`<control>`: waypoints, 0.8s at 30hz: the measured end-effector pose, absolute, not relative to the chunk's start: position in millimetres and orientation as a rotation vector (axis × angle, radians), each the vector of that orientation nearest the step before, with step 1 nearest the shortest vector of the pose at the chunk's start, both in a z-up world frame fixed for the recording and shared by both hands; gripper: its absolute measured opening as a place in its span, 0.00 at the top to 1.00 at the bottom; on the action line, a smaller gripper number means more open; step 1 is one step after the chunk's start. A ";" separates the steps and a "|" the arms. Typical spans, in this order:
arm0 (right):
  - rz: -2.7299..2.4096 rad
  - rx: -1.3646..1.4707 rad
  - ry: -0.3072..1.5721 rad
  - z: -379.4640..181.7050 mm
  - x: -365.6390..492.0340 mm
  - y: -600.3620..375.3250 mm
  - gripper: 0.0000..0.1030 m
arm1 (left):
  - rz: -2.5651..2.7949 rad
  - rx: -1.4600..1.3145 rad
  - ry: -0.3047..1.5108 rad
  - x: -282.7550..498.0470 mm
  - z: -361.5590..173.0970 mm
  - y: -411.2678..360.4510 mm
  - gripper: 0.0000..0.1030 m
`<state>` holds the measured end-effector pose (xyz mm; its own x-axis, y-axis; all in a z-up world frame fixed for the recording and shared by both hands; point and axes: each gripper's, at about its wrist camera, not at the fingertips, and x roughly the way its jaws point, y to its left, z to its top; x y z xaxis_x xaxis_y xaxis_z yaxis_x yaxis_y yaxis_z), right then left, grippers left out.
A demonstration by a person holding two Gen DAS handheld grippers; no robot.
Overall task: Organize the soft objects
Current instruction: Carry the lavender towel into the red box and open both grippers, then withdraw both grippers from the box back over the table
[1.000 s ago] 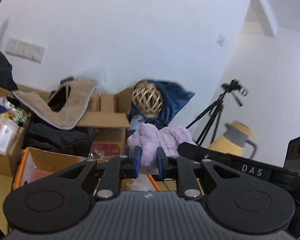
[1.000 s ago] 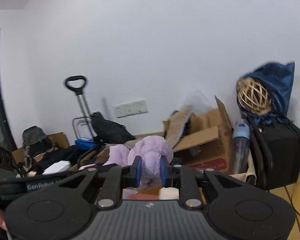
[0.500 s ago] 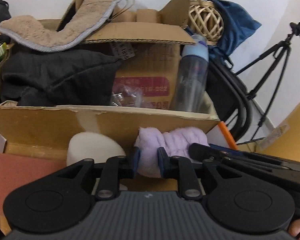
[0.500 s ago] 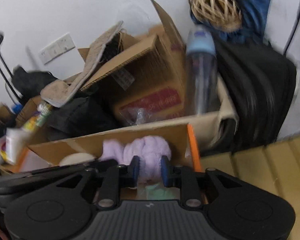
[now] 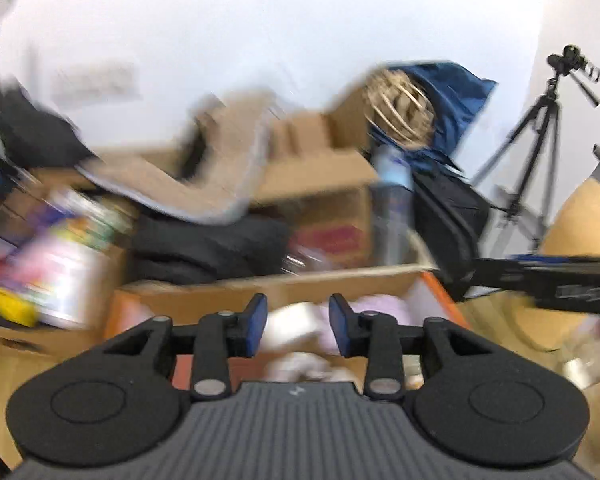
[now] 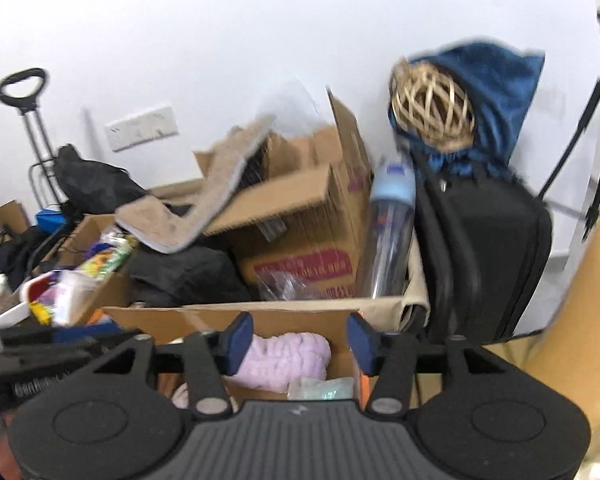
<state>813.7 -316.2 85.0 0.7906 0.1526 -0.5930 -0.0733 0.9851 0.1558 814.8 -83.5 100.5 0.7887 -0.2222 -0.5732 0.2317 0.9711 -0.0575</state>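
Dropping plush [image 5: 374, 306] into box [image 5: 268, 286]; left view blurred. Risk: fleece could snag a pad and ride back out. Left tongs [image 5: 298, 320] opening, moderate gap, pads clear of plush beyond.

Right view: right tongs [image 6: 300, 342] opening wide, holding nothing; plush [image 6: 286, 358] lies in box [image 6: 260, 314], near the left pad, contact unclear.

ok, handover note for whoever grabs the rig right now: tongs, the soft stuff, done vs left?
Left tongs: jaws opening, nothing pinched.
Right tongs: jaws opening, pads clear of the purple plush.
Plush lies in the near cardboard box, beside a white soft item (blurred).
Done: plush dropped into the box.
Left: probably the beige fleece piece draped over the open carton behind; other soft things hard to tell.
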 end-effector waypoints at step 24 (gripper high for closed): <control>0.287 -0.010 0.278 98.3 307.3 -269.4 0.00 | -0.156 0.057 0.115 290.0 102.5 34.2 0.00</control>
